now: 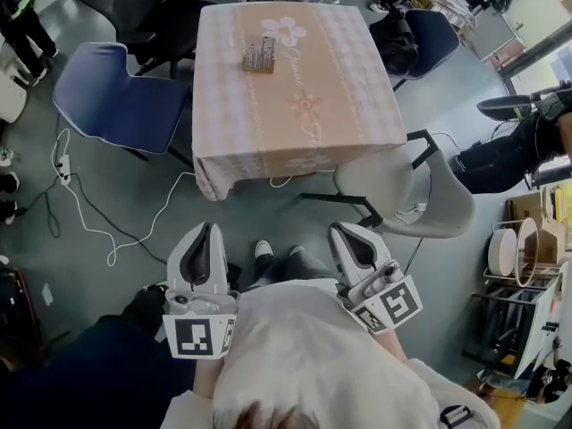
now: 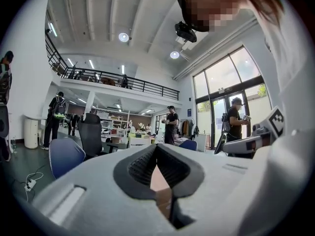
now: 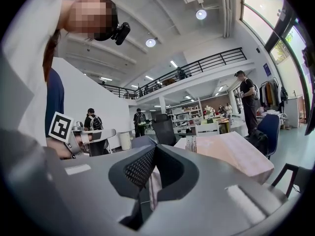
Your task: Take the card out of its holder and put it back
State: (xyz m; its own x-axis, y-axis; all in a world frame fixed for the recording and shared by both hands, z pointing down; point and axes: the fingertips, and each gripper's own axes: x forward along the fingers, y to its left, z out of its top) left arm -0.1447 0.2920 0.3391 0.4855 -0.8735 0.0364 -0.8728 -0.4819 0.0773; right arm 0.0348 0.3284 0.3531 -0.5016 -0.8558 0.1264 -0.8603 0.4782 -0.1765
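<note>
Left gripper (image 1: 207, 232): hanging close to the person (image 1: 304, 356), jaws pressing together on nothing.
Right gripper (image 1: 345, 232): doing likewise (tips meeting).
Table (image 1: 340, 105): standing well ahead of both.
Card holder (image 1: 260, 54): sitting on the table's far half, well apart from the jaws. Only the head and right gripper views are showing it.

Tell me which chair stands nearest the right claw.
The pale grey chair at the table's near right corner, just ahead of the right claw. The blue chair stands left of the table; the black office chair is farther off.
</note>
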